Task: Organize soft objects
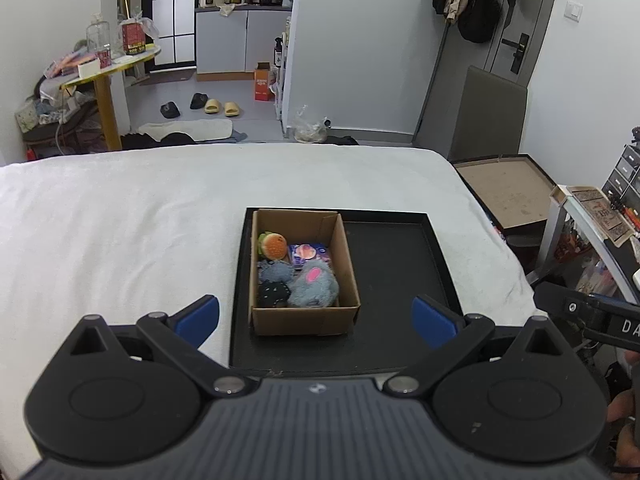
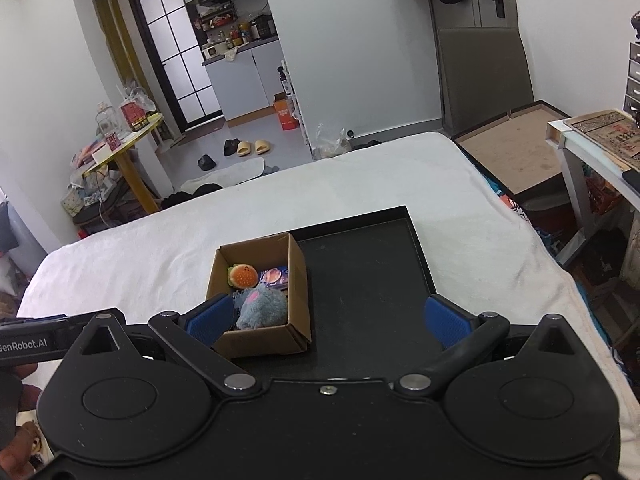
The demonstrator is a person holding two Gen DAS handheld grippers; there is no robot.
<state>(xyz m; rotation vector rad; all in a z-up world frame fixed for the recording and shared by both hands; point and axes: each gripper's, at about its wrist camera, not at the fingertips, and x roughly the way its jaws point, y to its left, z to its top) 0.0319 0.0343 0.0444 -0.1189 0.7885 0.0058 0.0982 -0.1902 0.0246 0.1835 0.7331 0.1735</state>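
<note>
A white bed (image 1: 140, 216) fills the lower scene, its far edge and rounded right corner in view, with wide bare cover to the left of the things and beyond them. On it lies a shallow black tray (image 1: 392, 264), and in the tray's left part stands an open cardboard box (image 1: 304, 320) holding the soft things; the tray's right part is bare.

Inside the box a grey plush with a pink patch (image 1: 314, 286) sits at the near right, an orange and green plush (image 1: 274, 246) at the far left, a purple packet (image 1: 310, 254) at the far right, a small grey-blue plush (image 1: 276, 272) in the middle left and a dark one (image 1: 274, 294) at the near left.

The left gripper (image 1: 316, 316) hovers near the box with jaws released, wide apart, the box between their blue pads and untouched. The right gripper (image 2: 326, 316) is likewise spread and empty; in its view the left pad overlaps the box's near left corner, and whether it touches cannot be told.

Readable writing: "GenRobot.AI" on the other gripper at the left edge of the right wrist view, and "DA" on the one at the right edge of the left wrist view.
</note>
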